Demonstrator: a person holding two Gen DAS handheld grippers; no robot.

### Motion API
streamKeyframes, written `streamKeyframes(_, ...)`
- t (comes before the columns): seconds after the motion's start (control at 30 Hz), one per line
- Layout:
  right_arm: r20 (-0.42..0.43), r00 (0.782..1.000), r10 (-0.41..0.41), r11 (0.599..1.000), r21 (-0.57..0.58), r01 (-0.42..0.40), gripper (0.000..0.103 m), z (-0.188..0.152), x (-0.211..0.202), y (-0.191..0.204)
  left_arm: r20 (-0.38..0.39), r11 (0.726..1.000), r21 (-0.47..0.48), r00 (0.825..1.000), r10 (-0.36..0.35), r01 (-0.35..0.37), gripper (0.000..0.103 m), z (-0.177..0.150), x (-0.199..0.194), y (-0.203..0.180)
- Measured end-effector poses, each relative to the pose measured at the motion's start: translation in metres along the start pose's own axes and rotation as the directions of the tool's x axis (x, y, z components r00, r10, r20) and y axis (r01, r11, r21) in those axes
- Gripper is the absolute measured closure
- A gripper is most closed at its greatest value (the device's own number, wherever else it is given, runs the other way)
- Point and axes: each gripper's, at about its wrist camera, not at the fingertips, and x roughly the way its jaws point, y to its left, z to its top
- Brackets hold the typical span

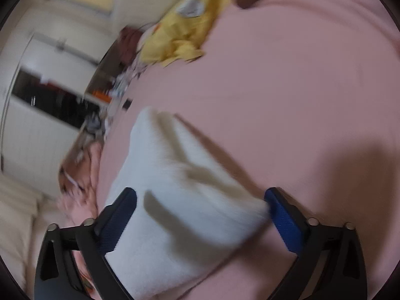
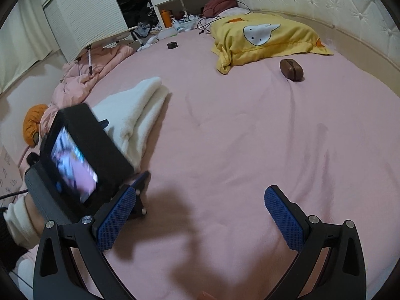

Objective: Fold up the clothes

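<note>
A folded white garment (image 1: 180, 212) lies on the pink bed sheet (image 1: 287, 100) near the bed's left edge, and the right wrist view shows it too (image 2: 140, 110). My left gripper (image 1: 201, 192) hovers over its near end with the jaws apart. The cloth lies between the blue pads (image 1: 280, 212) but looks blurred and loose against the sharp fingers. In the right wrist view the left gripper's black housing (image 2: 82, 150) is held by a hand in a white cuff. My right gripper (image 2: 201, 190) stands wide open over bare sheet (image 2: 250, 137), with nothing between its fingers.
A yellow pillow (image 2: 267, 37) and a brown case (image 2: 291, 70) lie at the head of the bed by the padded headboard (image 2: 325, 7). A pink quilt (image 2: 90, 75) and an orange bundle (image 2: 32, 122) sit off the left edge. A small black box (image 2: 172, 45) rests far back.
</note>
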Motion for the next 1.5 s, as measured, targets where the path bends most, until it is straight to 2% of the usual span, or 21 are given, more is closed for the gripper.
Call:
streamKeyframes(0.07,0.004,1.0,0.0,1.0,-0.001,0.0,0.0,-0.001,-0.001,0.0,-0.011,0.989,-0.088,0.993,-0.12,0.119,0.041,-0.001,0.003,0.013)
streamKeyframes(0.1,0.008,1.0,-0.001,1.0,-0.003,0.001,0.0,-0.001,-0.001,0.0,-0.001,0.986,-0.111,0.992,-0.129,0.128,0.056,-0.002,0.001,0.018)
streamKeyframes(0.2,0.006,1.0,0.005,1.0,-0.002,-0.005,0.0,-0.001,-0.001,0.001,0.041,0.947,-0.249,0.979,-0.198,0.202,0.074,-0.008,-0.006,0.042)
streamKeyframes(0.3,0.005,1.0,0.006,1.0,-0.003,-0.006,0.0,-0.002,-0.001,0.002,0.079,0.85,-0.415,0.944,-0.32,0.323,0.077,-0.022,0.001,0.069)
streamKeyframes(0.4,-0.003,1.0,0.0,1.0,-0.009,0.0,0.0,-0.003,0.001,0.003,0.101,0.808,-0.459,0.925,-0.365,0.369,0.079,-0.028,0.005,0.075)
streamKeyframes(0.53,0.002,1.0,-0.016,0.999,-0.03,0.016,0.0,-0.006,0.001,0.005,0.158,0.747,-0.537,0.916,-0.368,0.392,0.08,-0.022,0.004,0.098)
streamKeyframes(0.6,-0.003,1.0,-0.028,0.999,-0.045,0.028,0.0,-0.007,0.001,0.008,0.183,0.695,-0.604,0.917,-0.356,0.39,0.08,-0.026,0.005,0.121)
streamKeyframes(0.67,-0.011,0.999,-0.044,0.997,-0.066,0.043,0.0,-0.008,0.002,0.012,0.228,0.623,-0.679,0.918,-0.324,0.388,0.08,-0.039,0.001,0.153)
streamKeyframes(0.8,-0.02,0.999,-0.05,0.993,-0.111,0.048,0.0,-0.009,0.0,0.027,0.264,0.494,-0.803,0.942,-0.206,0.334,0.08,-0.089,-0.008,0.223)
streamKeyframes(0.83,-0.024,0.998,-0.053,0.991,-0.125,0.049,0.0,-0.009,0.0,0.031,0.263,0.444,-0.841,0.951,-0.164,0.309,0.08,-0.113,-0.011,0.246)
streamKeyframes(0.87,-0.028,0.998,-0.055,0.989,-0.141,0.051,0.0,-0.01,0.0,0.036,0.256,0.417,-0.863,0.958,-0.129,0.287,0.08,-0.131,-0.014,0.258)
streamKeyframes(1.0,-0.049,0.997,-0.065,0.98,-0.191,0.054,0.0,-0.011,0.002,0.056,0.105,0.302,-0.948,0.994,0.014,0.096,0.08,-0.235,-0.024,0.306)
streamKeyframes(1.03,-0.053,0.996,-0.068,0.978,-0.203,0.056,0.0,-0.011,0.002,0.062,0.057,0.278,-0.959,0.998,0.016,0.05,0.08,-0.261,-0.019,0.31)
streamKeyframes(1.13,-0.069,0.995,-0.071,0.972,-0.228,0.054,0.0,-0.01,0.003,0.077,-0.065,0.244,-0.968,0.998,-0.021,-0.058,0.08,-0.333,0.008,0.304)
streamKeyframes(1.23,-0.095,0.993,-0.071,0.967,-0.252,0.044,0.0,-0.009,0.007,0.095,-0.097,0.162,-0.984,0.984,-0.152,-0.072,0.08,-0.395,0.052,0.282)
streamKeyframes(1.3,-0.112,0.991,-0.075,0.962,-0.268,0.042,0.0,-0.009,0.012,0.108,-0.093,0.149,-0.987,0.974,-0.204,-0.063,0.077,-0.413,0.073,0.26)
streamKeyframes(1.33,-0.121,0.99,-0.077,0.96,-0.276,0.041,0.0,-0.008,0.015,0.115,-0.078,0.141,-0.989,0.977,-0.197,-0.05,0.073,-0.422,0.076,0.252)
streamKeyframes(1.37,-0.128,0.988,-0.08,0.958,-0.283,0.041,0.0,-0.007,0.019,0.121,-0.078,0.125,-0.99,0.983,-0.165,-0.058,0.058,-0.426,0.073,0.247)
streamKeyframes(1.4,-0.136,0.987,-0.083,0.957,-0.289,0.041,0.0,-0.005,0.023,0.127,-0.101,0.106,-0.991,0.986,-0.133,-0.087,0.034,-0.432,0.07,0.248)
streamKeyframes(1.47,-0.154,0.984,-0.091,0.957,-0.285,0.044,0.0,0.003,0.035,0.135,-0.15,0.062,-0.988,0.985,-0.084,-0.145,0.02,-0.441,0.062,0.252)
streamKeyframes(1.5,-0.167,0.981,-0.095,0.959,-0.28,0.046,0.0,0.008,0.042,0.139,-0.155,0.033,-0.988,0.985,-0.08,-0.153,0.02,-0.446,0.056,0.257)
